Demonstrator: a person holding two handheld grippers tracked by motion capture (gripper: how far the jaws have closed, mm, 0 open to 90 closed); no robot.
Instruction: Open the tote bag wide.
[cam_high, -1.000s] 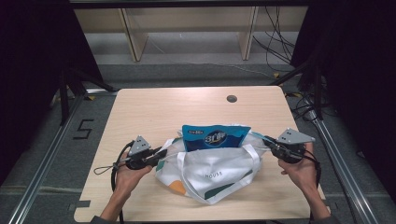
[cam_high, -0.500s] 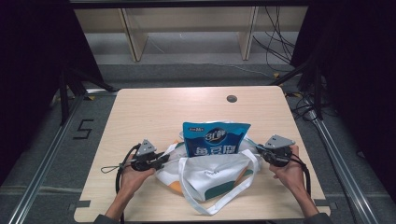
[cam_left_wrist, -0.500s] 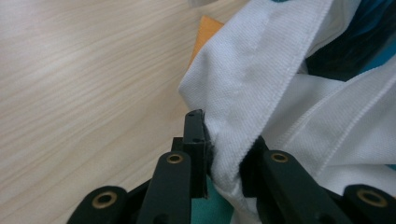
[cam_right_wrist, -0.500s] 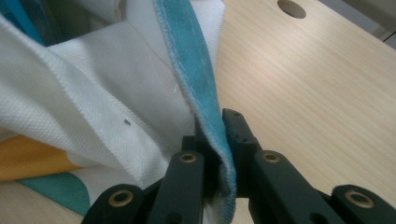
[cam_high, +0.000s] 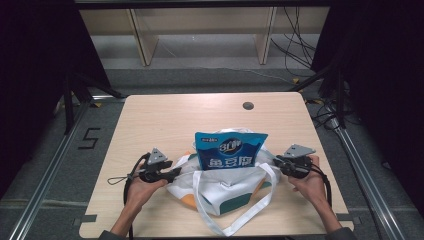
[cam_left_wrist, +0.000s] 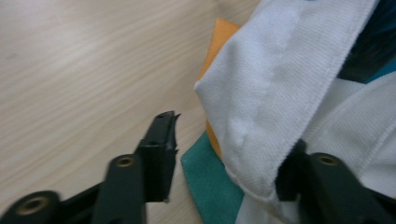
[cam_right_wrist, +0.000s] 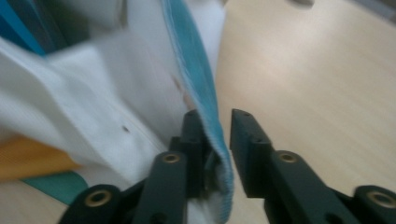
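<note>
Progress of the bagging. A blue pouch (cam_high: 230, 150) stands upright in the mouth of a white tote (cam_high: 227, 187), which lies at the near middle of the tabletop (cam_high: 150, 115). The lower part of the pouch is judged to be inside the tote already, while its printed upper part rises above the rim.

The left gripper (cam_high: 172, 173) is held at the tote's left edge. In the left gripper view the fingers (cam_left_wrist: 159, 144) are spread wide, one resting clear on the bare wood, the other under a fold of the white cloth (cam_left_wrist: 275, 98); nothing is pinched between them.

The right gripper (cam_high: 276, 161) is held at the tote's right edge. In the right gripper view a teal-trimmed edge (cam_right_wrist: 205, 98) of the tote runs down between the fingers (cam_right_wrist: 194, 140). A gap remains beside it, so the fingers appear parted rather than clamped, though the blur leaves this uncertain.

One white strap (cam_high: 235, 220) trails loose toward the near edge of the tabletop.

Done, as judged: the pouch is set in the tote's mouth. Left, as judged: the rim is to be gripped on both sides and drawn up, or the pouch settled deeper, until the pouch is fully enclosed.
</note>
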